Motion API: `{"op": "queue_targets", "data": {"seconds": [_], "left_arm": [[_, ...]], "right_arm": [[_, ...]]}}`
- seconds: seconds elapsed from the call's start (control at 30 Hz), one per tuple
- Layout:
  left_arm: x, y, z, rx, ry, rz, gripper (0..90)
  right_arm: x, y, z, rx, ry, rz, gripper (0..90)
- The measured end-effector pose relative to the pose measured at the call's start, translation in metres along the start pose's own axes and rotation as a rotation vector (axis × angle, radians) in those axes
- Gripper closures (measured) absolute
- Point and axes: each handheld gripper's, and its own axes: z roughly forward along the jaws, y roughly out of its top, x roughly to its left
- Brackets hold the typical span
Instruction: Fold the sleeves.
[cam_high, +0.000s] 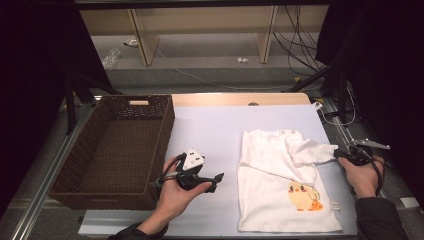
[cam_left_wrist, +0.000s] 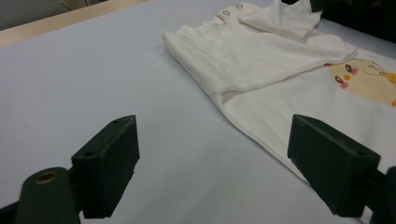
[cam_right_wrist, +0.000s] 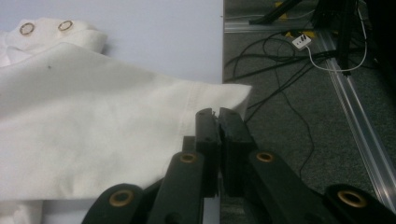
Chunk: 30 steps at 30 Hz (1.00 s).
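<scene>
One white baby shirt (cam_high: 285, 185) on the table; right gripper (cam_high: 341, 153) pinches its sleeve (cam_high: 312, 151), left gripper (cam_high: 218, 179) jaws spread, beside one wicker basket (cam_high: 100, 187).

Right tongs (cam_right_wrist: 218, 116) clamped on white garment (cam_right_wrist: 93, 121) sleeve edge — cables (cam_right_wrist: 289, 60) on floor beyond.

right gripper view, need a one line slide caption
Right gripper shut on the sleeve of a white shirt at the table's edge.

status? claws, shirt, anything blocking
Right claw shut on shirt sleeve. Left claw open, off the cloth. Basket at left, nothing in the way.
</scene>
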Motion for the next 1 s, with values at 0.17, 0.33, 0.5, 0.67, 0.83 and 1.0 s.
{"op": "queue_targets", "data": {"seconds": [0.17,0.33,0.5,0.67,0.83,1.0], "left_arm": [[0.0,0.0,0.0,-0.001,0.0,-0.001,16.4],[0.0,0.0,0.0,-0.001,0.0,-0.001,16.4],[0.0,0.0,0.0,-0.002,0.001,-0.002,16.4],[0.0,0.0,0.0,-0.002,0.001,-0.003,16.4],[0.0,0.0,0.0,-0.003,0.002,-0.002,16.4],[0.0,0.0,-0.001,-0.004,0.003,-0.004,16.4]], "right_arm": [[-0.001,0.0,0.0,-0.005,0.001,0.003,87.8],[-0.001,0.002,-0.003,-0.015,-0.003,0.001,87.8],[0.001,0.004,-0.006,-0.028,-0.003,-0.001,87.9],[0.003,0.007,-0.01,-0.041,-0.006,-0.011,87.9],[0.004,0.008,-0.012,-0.054,-0.007,-0.019,87.9],[0.005,0.009,-0.013,-0.062,-0.008,-0.021,87.9]]}}
